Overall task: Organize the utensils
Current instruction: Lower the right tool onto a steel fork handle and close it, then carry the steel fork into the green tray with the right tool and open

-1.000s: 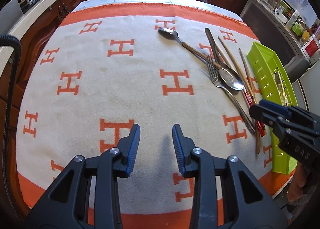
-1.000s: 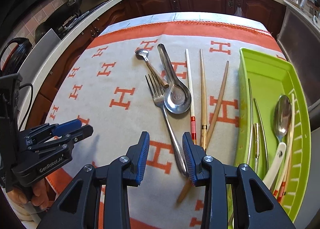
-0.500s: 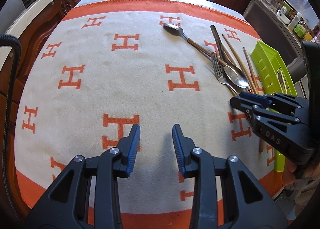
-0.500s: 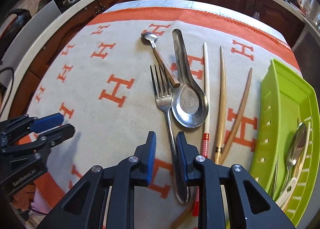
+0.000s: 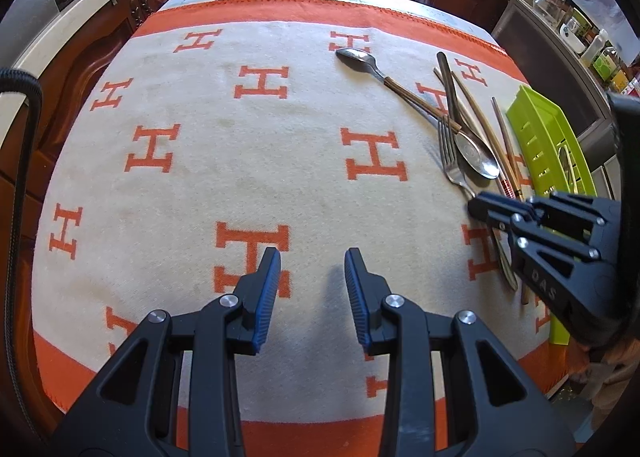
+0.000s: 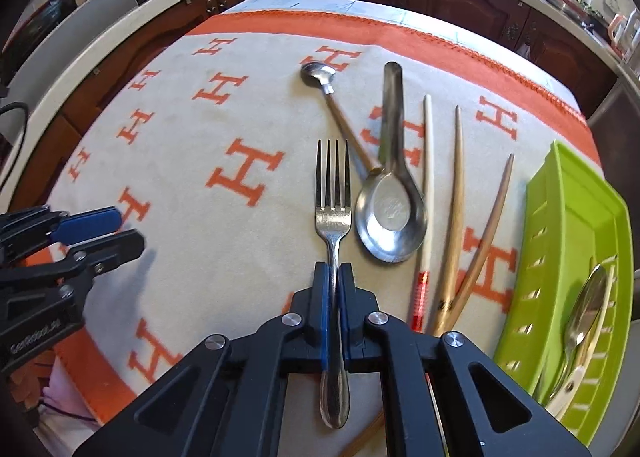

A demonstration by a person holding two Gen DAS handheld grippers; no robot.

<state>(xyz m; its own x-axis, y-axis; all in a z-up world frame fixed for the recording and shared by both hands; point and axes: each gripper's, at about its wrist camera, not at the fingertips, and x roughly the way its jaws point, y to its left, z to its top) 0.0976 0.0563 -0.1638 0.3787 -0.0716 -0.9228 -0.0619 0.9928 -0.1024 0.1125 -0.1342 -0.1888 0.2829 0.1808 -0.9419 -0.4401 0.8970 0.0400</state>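
Right gripper (image 6: 333, 277) is clamped on the fork (image 6: 333, 213) handle; fork lies on the H-pattern cloth (image 6: 248, 225), just left of the big steel spoon (image 6: 390, 217). Left gripper (image 5: 310, 265) hangs part-open and empty over bare cloth. Green tray (image 6: 568, 193) sits at right.

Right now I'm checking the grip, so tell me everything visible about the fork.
The fork is shiny metal with four straight tines pointing away from the camera, lying flat on the orange-and-cream cloth. The right gripper is shut on its slim handle, whose rounded end shows beneath the fingers. The large metal spoon lies just beside it.
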